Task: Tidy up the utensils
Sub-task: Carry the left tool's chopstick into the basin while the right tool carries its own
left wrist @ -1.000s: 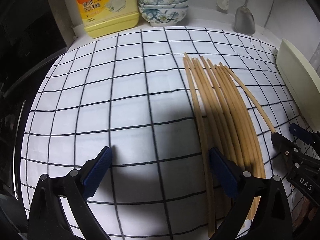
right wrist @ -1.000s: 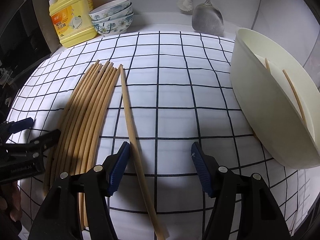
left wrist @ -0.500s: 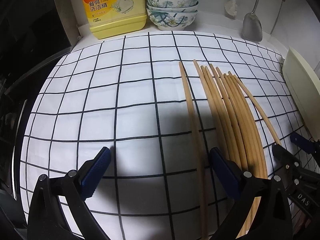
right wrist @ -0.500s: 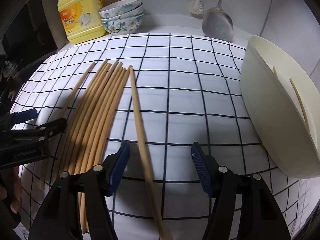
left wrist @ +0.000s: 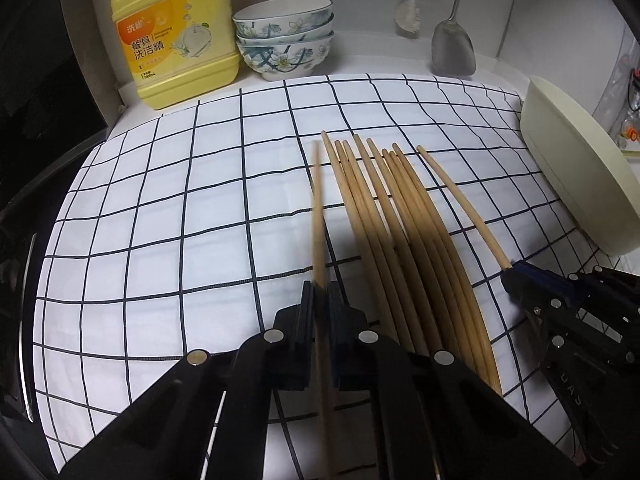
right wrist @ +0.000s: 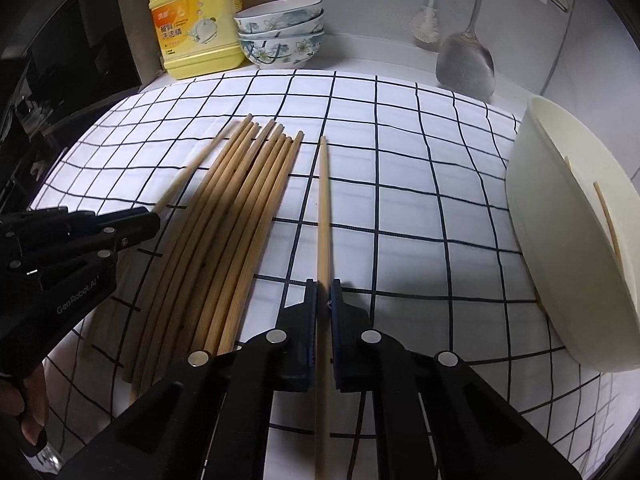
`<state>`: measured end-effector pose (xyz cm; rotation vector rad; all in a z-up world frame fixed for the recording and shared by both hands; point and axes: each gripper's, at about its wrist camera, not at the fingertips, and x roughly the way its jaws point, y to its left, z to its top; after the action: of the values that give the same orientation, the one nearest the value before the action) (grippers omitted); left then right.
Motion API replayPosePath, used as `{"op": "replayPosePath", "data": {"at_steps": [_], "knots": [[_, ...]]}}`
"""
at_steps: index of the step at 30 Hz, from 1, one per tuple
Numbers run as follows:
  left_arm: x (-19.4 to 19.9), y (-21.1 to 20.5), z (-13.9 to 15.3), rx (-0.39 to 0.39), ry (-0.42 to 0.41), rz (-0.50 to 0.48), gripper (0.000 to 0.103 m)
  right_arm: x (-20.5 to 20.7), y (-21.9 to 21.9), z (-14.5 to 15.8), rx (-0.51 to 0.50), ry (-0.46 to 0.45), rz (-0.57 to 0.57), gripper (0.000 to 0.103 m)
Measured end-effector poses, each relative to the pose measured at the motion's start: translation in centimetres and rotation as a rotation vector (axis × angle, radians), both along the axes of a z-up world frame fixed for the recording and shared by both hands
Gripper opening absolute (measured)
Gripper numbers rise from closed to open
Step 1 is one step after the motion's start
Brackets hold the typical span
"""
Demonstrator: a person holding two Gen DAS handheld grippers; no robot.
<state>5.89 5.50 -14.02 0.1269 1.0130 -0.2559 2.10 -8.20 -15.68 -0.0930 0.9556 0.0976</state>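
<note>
Both tools clamped on one chopstick each

L tool (left wrist: 320, 294) pinches leftmost chopstick (left wrist: 317, 216); R tool (right wrist: 323, 292) pinches rightmost chopstick (right wrist: 324, 216), w/ the main bundle of chopsticks (right wrist: 236, 216) lying between them on the checked cloth (right wrist: 400, 168) over the counter. Cream holder (right wrist: 560, 240) at far right has two sticks inside; detergent jug (left wrist: 176, 40) & stacked bowls (left wrist: 284, 36) at back

Chopsticks (right wrist: 240, 216) lie on the cloth (right wrist: 400, 184); the tub (right wrist: 560, 232) sits to their right, the bottle (right wrist: 196, 20) and bowls (right wrist: 280, 32) behind, bottle leftmost.
</note>
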Motion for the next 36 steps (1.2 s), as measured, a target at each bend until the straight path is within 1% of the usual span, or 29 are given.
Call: {"op": "replayPosePath", "data": {"at_steps": [4, 9, 15, 19, 21, 23, 29, 32, 36], "knots": [[-0.1, 0.6, 0.2, -0.015, 0.02, -0.014, 0.007, -0.1, -0.5, 0.1, 0.058, 0.018, -0.03, 0.006], [-0.8, 1.9, 1.4, -0.046, 0.023, -0.027, 0.007, -0.7, -0.7, 1.1, 0.116, 0.016, -0.058, 0.006], [-1.7, 3.2, 4.0, -0.086, 0.006, -0.035, 0.007, -1.7, -0.9, 3.8, 0.175, -0.017, -0.095, 0.006], [-2.3, 3.2, 6.2, -0.109, -0.023, -0.065, 0.007, -2.9, -1.2, 6.0, 0.201, -0.055, -0.125, 0.006], [-2.8, 2.9, 7.6, -0.118, -0.054, -0.093, 0.007, -3.7, -1.6, 7.3, 0.208, -0.086, -0.14, 0.006], [-3.4, 2.3, 9.1, -0.127, -0.088, -0.122, 0.007, -4.4, -1.9, 8.4, 0.203, -0.112, -0.154, 0.006], [-4.2, -0.5, 12.0, -0.159, -0.122, -0.217, 0.007, -6.0, -4.4, 11.1, 0.197, -0.16, -0.218, 0.006], [-4.3, -2.7, 12.7, -0.18, -0.122, -0.261, 0.007, -6.5, -6.4, 12.0, 0.181, -0.17, -0.25, 0.006], [-4.1, -6.8, 13.2, -0.2, -0.111, -0.321, 0.007, -7.0, -10.0, 13.1, 0.171, -0.191, -0.295, 0.006]]}}
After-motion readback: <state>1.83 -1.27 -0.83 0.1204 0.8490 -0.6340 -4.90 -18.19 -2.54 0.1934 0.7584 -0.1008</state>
